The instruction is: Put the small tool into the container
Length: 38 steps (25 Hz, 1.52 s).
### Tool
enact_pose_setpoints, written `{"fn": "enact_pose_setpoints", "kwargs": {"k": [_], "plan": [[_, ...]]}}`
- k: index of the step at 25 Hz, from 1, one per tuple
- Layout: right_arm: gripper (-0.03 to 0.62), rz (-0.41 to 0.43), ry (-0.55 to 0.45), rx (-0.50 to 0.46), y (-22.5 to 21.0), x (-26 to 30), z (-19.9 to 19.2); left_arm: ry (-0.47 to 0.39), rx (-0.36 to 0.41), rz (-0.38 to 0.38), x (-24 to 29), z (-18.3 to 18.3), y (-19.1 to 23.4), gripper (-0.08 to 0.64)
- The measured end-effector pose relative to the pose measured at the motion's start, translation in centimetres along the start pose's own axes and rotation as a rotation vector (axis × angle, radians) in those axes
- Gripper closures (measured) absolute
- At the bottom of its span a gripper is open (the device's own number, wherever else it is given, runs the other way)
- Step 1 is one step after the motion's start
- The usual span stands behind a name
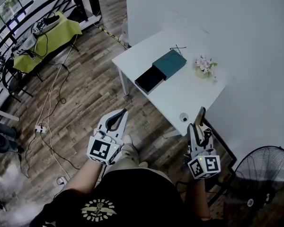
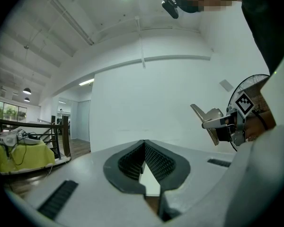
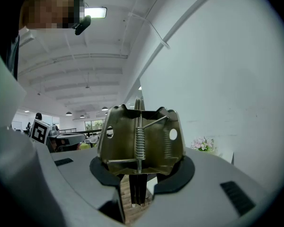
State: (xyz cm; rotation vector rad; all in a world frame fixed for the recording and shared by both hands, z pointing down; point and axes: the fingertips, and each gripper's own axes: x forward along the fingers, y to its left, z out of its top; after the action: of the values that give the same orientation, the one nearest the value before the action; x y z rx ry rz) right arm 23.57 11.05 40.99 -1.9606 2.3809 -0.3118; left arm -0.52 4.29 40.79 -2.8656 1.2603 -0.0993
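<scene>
My right gripper (image 1: pixel 198 126) is shut on a small brass-coloured spring clip tool (image 1: pixel 200 114), held level just short of the white table's near edge. In the right gripper view the tool (image 3: pixel 139 141) stands upright between the jaws of the right gripper (image 3: pixel 138 171). My left gripper (image 1: pixel 124 111) hangs over the wooden floor left of the table, its tips together and nothing between them; the left gripper view shows the left gripper (image 2: pixel 144 144) the same way. On the table lies a dark teal box (image 1: pixel 169 64) with a black tray (image 1: pixel 149 79) slid out of it.
The white table (image 1: pixel 189 98) also bears a small flower pot (image 1: pixel 204 66) and a little round object (image 1: pixel 183 117) near its front edge. A floor fan (image 1: pixel 265 174) stands at lower right. Cables trail across the floor, with a green-covered table (image 1: pixel 47 39) by the railing.
</scene>
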Motion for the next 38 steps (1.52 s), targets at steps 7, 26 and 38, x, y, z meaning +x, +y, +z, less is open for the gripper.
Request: {"fn": "enact_pose_setpoints", "kwargs": {"k": [7, 26, 38], "plan": [[0.465, 0.013, 0.008, 0.004, 0.8, 4.3, 0.1, 0.018, 0.001, -0.001, 2.0, -0.4, 3.5, 0.554], [0.465, -0.006, 0.062, 0.020, -0.6, 15.7, -0.8, 0.052, -0.014, -0.052, 10.9, -2.4, 11.3, 0.554], [0.465, -0.065, 0.037, 0.016, 0.1, 21.4, 1.6, 0.015, 0.000, -0.129, 15.6, -0.7, 16.5, 0.554]]}}
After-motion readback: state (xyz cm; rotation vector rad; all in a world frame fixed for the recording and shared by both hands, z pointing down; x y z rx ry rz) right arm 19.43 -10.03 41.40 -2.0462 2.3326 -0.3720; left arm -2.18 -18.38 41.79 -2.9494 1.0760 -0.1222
